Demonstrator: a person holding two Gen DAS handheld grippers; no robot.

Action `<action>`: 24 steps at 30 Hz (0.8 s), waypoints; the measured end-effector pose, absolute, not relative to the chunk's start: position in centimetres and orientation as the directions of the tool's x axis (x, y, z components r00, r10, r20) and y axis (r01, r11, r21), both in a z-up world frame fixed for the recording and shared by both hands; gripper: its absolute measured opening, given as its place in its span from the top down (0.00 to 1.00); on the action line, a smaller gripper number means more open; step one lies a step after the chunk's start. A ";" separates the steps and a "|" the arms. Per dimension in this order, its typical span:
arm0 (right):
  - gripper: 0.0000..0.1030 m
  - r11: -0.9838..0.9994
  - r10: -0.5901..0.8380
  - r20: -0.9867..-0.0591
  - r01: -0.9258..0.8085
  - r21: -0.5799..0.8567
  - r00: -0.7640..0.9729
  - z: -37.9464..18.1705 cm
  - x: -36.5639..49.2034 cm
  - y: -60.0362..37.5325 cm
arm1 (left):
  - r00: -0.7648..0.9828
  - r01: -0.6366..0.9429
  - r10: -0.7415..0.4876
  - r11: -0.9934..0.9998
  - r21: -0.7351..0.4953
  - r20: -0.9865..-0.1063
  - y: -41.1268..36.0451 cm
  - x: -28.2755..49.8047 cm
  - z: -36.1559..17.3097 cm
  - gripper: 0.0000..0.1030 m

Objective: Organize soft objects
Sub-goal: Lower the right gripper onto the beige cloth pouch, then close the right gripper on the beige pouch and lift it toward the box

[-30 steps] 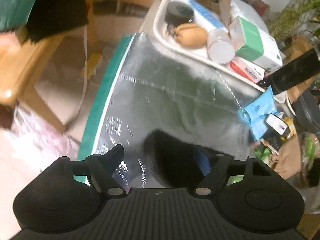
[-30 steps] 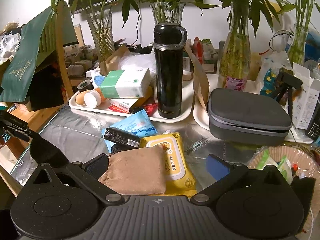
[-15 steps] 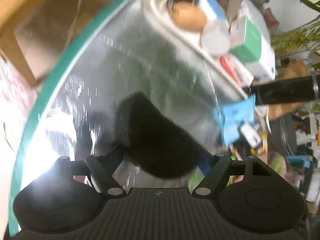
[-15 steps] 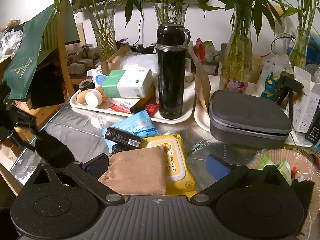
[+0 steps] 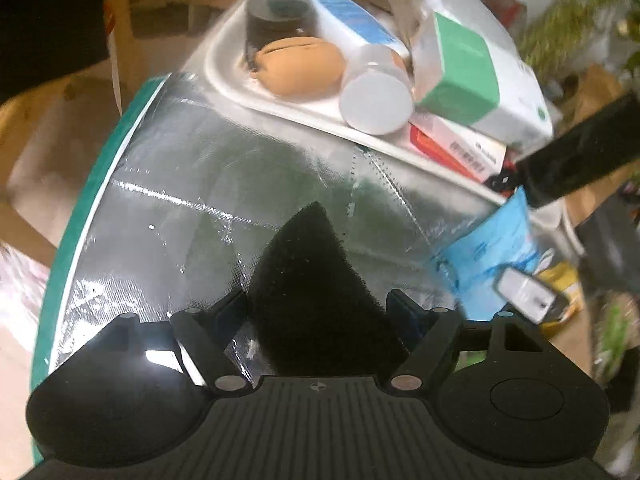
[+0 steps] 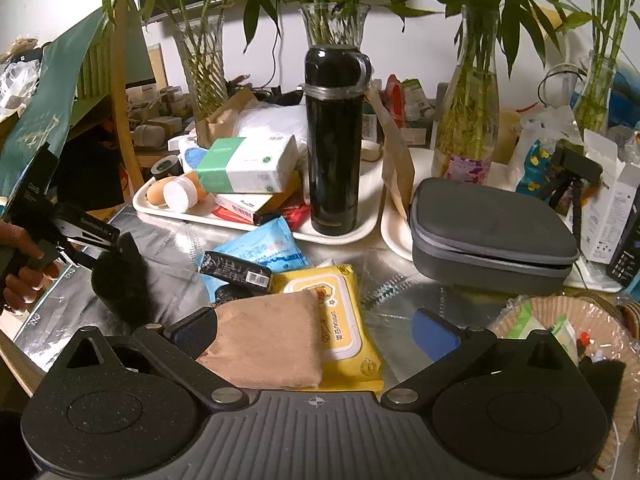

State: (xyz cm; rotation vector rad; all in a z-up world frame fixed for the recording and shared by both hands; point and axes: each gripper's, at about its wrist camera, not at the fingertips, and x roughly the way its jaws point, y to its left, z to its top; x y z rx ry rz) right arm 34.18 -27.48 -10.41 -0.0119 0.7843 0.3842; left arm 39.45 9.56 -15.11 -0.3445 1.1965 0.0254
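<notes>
A black foam sponge point(image 5: 312, 280) hangs pinched between the fingers of my left gripper point(image 5: 320, 312), just above the silver-covered table point(image 5: 200, 168). From the right wrist view, that left gripper point(image 6: 96, 248) and its sponge point(image 6: 120, 280) are at the table's left edge, with a person's hand point(image 6: 20, 276) behind them. My right gripper point(image 6: 316, 334) is open low over a folded tan cloth point(image 6: 268, 340). The cloth lies partly on a yellow wipes pack point(image 6: 340, 312), and neither is gripped. A blue soft pack point(image 6: 260, 252) lies just beyond.
A white tray point(image 6: 160, 212) holds a tissue box point(image 6: 248, 164), a jar, tubes and a tall black flask point(image 6: 334, 140). A grey zip case point(image 6: 488, 240) sits to the right and a lined basket point(image 6: 560, 312) at the near right. Vases of bamboo line the back.
My left gripper has carried the black sponge in from the table's left edge toward the tray and sunk slightly. The right gripper has stayed where it was.
</notes>
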 end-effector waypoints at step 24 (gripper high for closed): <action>0.86 0.853 0.323 -0.820 -0.521 0.036 0.473 -17.1 37.7 -22.7 | 0.482 -0.079 -0.135 0.977 -0.196 -0.866 9.0 37.7 -11.8 0.41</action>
